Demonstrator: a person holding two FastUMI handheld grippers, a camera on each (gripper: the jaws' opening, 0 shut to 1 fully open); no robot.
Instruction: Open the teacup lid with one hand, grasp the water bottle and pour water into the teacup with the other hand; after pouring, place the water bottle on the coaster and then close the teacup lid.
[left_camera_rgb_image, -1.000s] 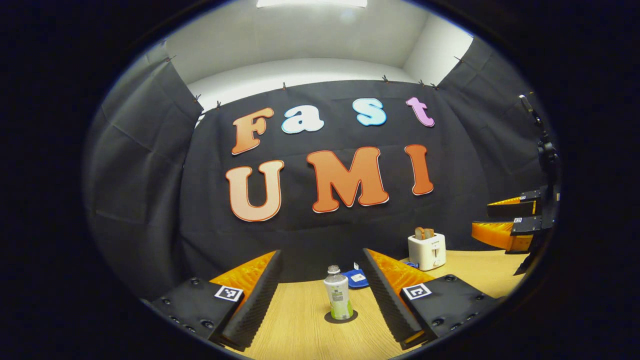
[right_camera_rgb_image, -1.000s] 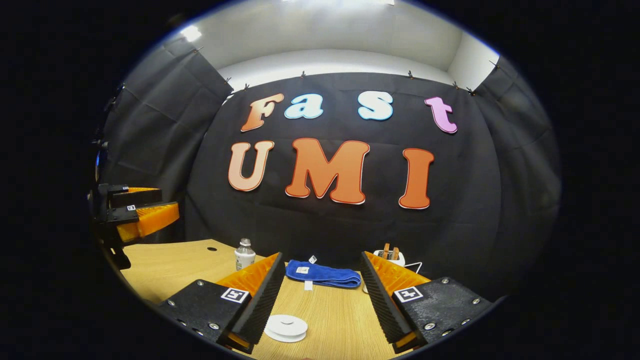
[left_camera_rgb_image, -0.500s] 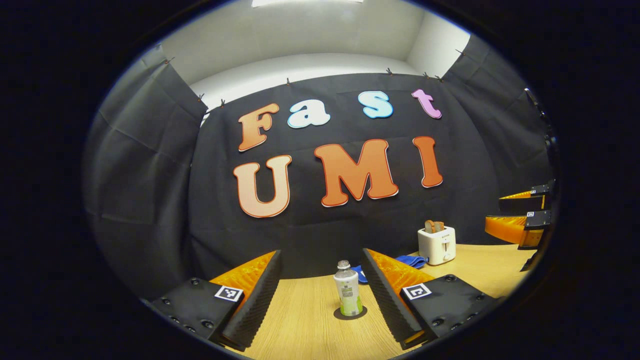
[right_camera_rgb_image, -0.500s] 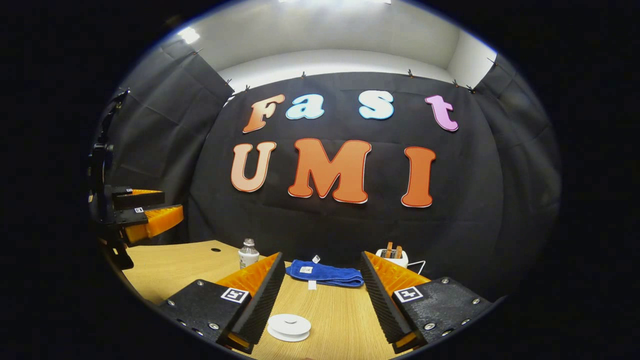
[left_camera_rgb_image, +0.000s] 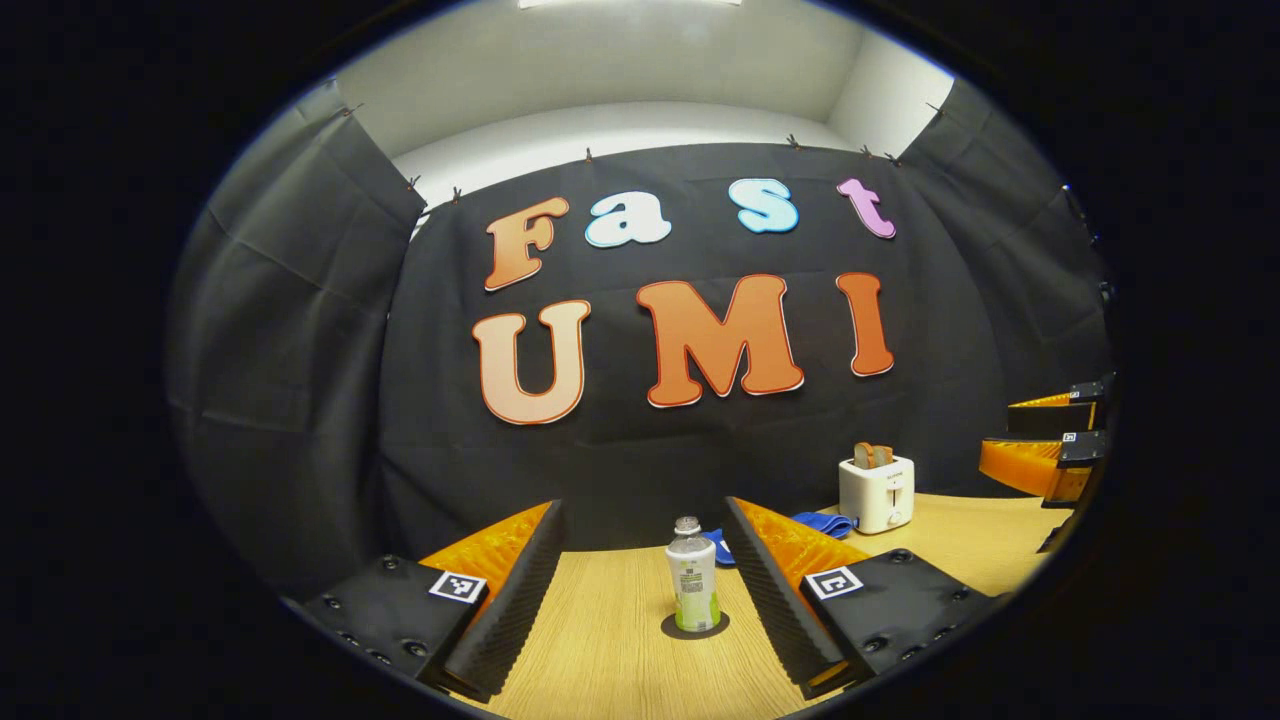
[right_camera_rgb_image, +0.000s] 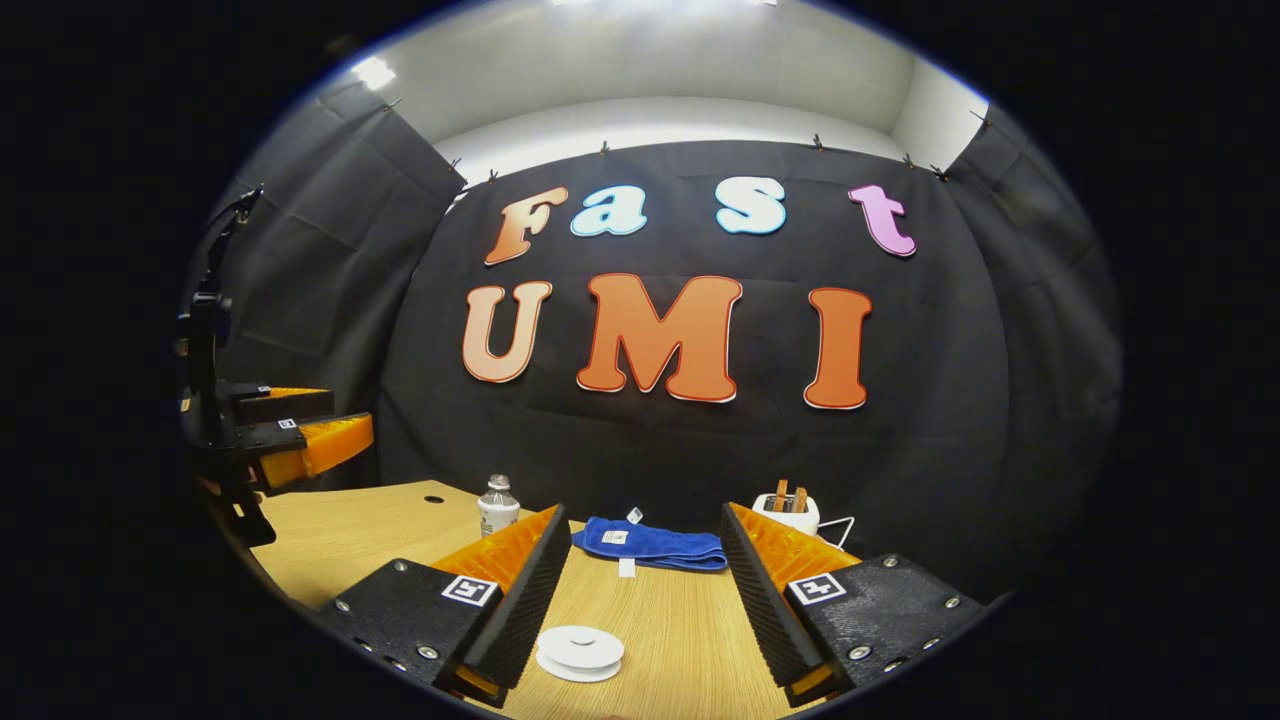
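I am holding my left tongs (left_camera_rgb_image: 640, 590) spread wide above the worktop (left_camera_rgb_image: 610, 660), with nothing between the fingers but air. In the left gripper view the bottle (left_camera_rgb_image: 693, 588) is standing upright on the dark round coaster (left_camera_rgb_image: 695, 627), framed in the gap between the two fingers and well ahead of them, touching neither. Behind it a corner of the blue towel (left_camera_rgb_image: 820, 522) is peeking out past my right-hand finger, and the white toaster (left_camera_rgb_image: 877, 490) (two slices sticking up from its slots) is sitting farther right near the cloth wall. At the far right edge of that view my right tongs (left_camera_rgb_image: 1045, 440) are hovering above the worktop, seen from the side. I am holding those tongs spread as well, gripping nothing. In the right gripper view the white lid (right_camera_rgb_image: 580, 652) is sitting just beside the inner edge of the left finger, low in the gap; I cannot tell whether the cup is under it, since it is showing as a flat disc with a small knob. The towel (right_camera_rgb_image: 650, 543) is lying folded straight ahead, the toaster (right_camera_rgb_image: 787, 510) is showing behind the right finger, and the bottle (right_camera_rgb_image: 497, 505) is standing off to the left, with my left tongs (right_camera_rgb_image: 290, 430) hanging in the air beyond it.
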